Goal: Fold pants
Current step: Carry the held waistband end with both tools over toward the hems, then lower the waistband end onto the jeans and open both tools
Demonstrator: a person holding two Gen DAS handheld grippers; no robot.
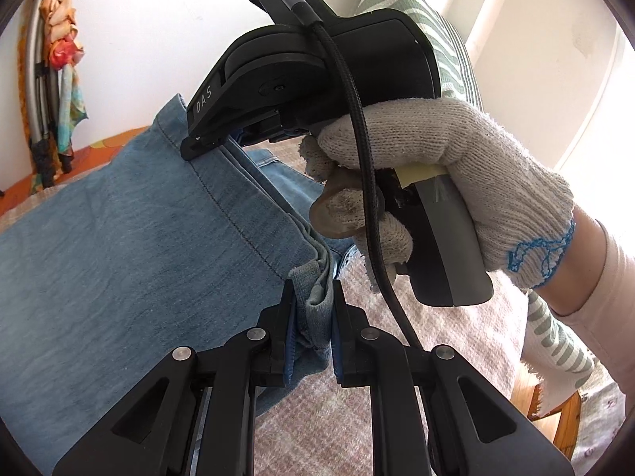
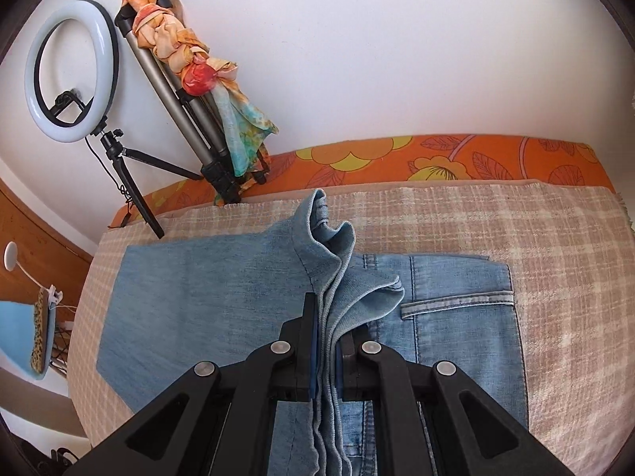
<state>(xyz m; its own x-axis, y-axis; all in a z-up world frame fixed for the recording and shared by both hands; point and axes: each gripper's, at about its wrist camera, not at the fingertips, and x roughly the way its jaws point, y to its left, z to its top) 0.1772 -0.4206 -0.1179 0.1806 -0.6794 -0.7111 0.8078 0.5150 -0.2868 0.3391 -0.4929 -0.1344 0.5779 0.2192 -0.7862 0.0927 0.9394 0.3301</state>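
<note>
Both the left gripper (image 1: 313, 317) and right gripper (image 2: 329, 341) clamped the jeans' (image 2: 178, 297) raised hem edge. Folded legs ran crosswise over the checked blanket (image 2: 555, 238).

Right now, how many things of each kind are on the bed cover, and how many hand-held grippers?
Jeans: 1
Tripods: 2, ring light and folded stand
Hand-held grippers: 2, left and right
Total: 5

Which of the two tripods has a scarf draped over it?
The folded grey tripod leaning against the wall carries the scarf; the small black tripod holds the ring light.
</note>
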